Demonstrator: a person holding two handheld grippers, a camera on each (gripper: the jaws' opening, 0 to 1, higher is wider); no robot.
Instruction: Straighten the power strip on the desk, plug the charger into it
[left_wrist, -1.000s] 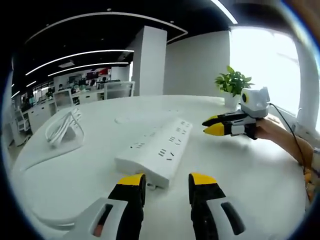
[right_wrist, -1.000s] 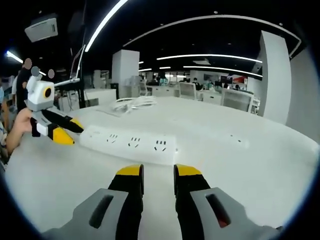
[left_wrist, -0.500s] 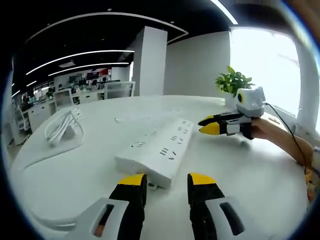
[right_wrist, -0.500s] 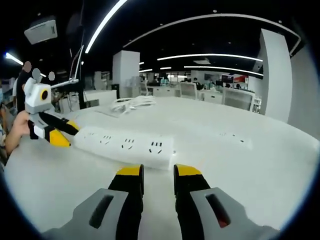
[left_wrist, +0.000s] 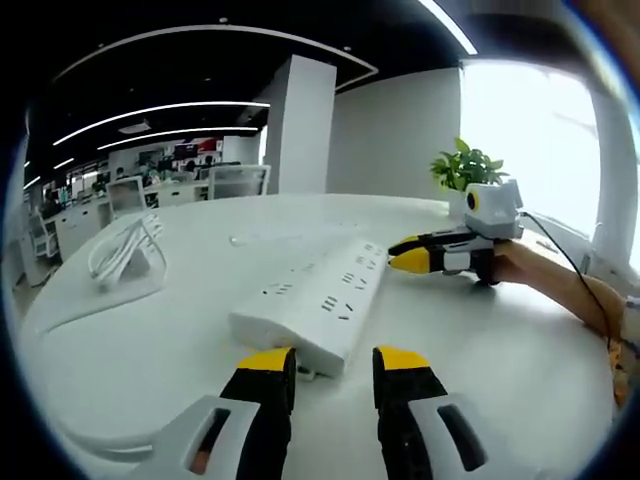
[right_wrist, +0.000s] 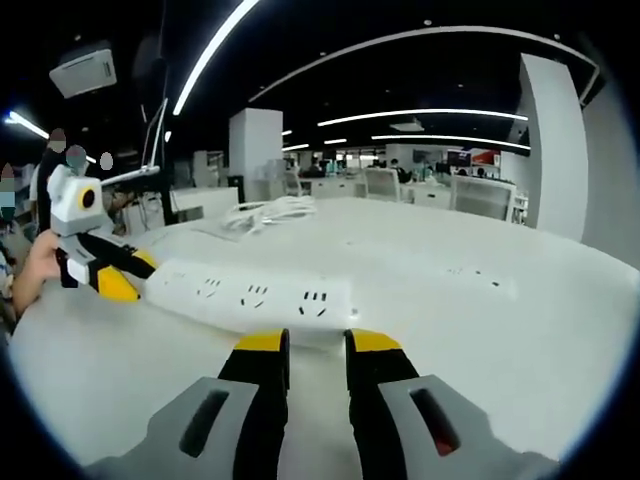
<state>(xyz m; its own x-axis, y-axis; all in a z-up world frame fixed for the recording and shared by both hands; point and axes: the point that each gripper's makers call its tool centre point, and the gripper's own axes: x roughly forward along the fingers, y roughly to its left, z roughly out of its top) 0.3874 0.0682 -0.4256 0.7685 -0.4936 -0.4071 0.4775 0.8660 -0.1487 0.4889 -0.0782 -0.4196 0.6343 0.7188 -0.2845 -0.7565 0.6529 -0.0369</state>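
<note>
White and broad, the surface sat in an open-plan office under long ceiling lights. Nearest in the left gripper view, the left tool had its yellow-tipped jaws parted with nothing between them, just short of the near end of the power strip. One power strip lay there, at a slant across that view, so by my reading the straightening was underway, not finished. At its far end the right tool reached in with its tips at or just beside the strip's corner; whether they touched I could not tell. In the right gripper view the right tool had its jaws a little apart and empty at the strip's edge. One charger with its coiled white cable lay well apart on the far left, not yet picked up, so the plugging-in was all still to do. Farthest stood one potted plant by the window.
</note>
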